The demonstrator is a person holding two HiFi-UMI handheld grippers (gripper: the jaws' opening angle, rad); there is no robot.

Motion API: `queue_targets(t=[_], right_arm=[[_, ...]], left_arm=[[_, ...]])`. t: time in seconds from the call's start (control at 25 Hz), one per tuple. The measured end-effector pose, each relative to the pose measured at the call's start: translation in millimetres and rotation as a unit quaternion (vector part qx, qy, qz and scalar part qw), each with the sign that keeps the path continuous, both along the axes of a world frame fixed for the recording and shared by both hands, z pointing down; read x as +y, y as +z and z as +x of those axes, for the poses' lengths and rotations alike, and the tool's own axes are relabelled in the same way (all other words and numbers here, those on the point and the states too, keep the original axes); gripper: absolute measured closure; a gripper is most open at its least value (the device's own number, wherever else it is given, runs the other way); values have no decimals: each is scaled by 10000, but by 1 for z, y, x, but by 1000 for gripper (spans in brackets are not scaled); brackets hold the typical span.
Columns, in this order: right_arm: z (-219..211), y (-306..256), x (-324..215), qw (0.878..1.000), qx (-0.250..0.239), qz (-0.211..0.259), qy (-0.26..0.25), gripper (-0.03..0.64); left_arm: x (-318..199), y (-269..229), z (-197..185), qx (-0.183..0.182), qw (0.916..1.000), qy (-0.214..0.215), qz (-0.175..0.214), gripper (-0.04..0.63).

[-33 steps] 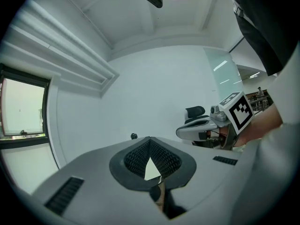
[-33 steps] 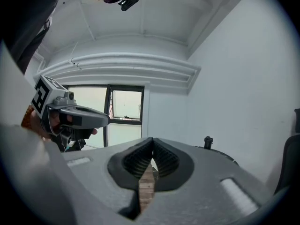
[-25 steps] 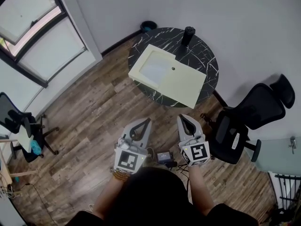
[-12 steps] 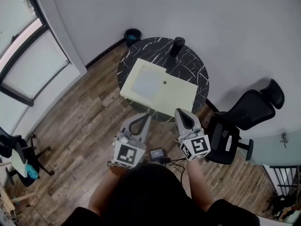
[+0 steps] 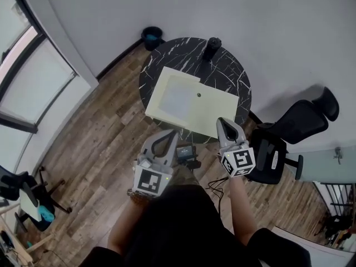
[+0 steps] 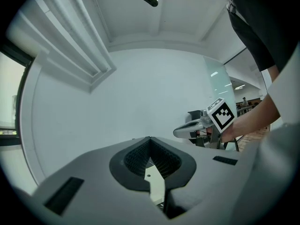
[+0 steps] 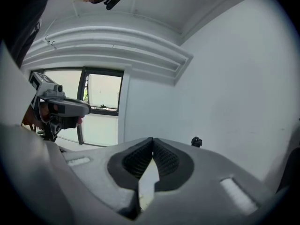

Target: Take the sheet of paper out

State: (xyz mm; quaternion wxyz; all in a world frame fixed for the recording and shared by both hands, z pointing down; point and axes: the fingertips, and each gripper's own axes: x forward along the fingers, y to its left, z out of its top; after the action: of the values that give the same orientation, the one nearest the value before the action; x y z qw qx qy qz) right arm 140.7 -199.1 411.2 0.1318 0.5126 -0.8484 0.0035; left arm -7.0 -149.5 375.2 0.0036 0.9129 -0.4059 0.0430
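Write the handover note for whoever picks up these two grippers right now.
Left gripper: fingers shut, empty, over the floor just short of the table.
Right gripper: fingers shut, empty, with its tip at the table's near edge in the head view. It isn't seen touching anything.
Things: the cream folder lies flat on the round black table. The paler rectangle in its left half is probably the sheet, still inside. A black cylinder stands at the far edge.
Done: nothing on the folder yet.
Left: open the fingers, hold the folder, draw the sheet out.
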Motion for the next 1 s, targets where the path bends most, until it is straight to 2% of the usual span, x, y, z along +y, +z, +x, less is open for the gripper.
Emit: queue_targets(t=[0.28,0.52,0.72,0.88,0.92,0.96,1.0], right_arm=[[14,52,-53,9990,-53,-440,-67,618],[11,119,-102,9928,-458,-1008,-453,618],[-4,194,-131,9797,-599,-1727,-828,617],[-11,248,-144,9663,-717,-2325,-839,617],[-12,260,-147,9617,-788,-2493,-825,609],[-12,272,-150,9559,-897,-2680,-799,551],[-11,283,-152,9495,-1030,-2867,-748,534]], left_arm=[[-33,16,-11,-100,9999,-100,-97,601],[-55,40,-13,-402,9984,-105,-381,601],[-63,56,-8,-488,9975,-8,-519,601],[-65,64,-3,-522,9970,108,-562,601],[-67,66,-2,-527,9970,133,-557,601],[-68,67,-1,-538,9969,153,-552,601],[-69,69,-2,-549,9968,167,-553,601]])
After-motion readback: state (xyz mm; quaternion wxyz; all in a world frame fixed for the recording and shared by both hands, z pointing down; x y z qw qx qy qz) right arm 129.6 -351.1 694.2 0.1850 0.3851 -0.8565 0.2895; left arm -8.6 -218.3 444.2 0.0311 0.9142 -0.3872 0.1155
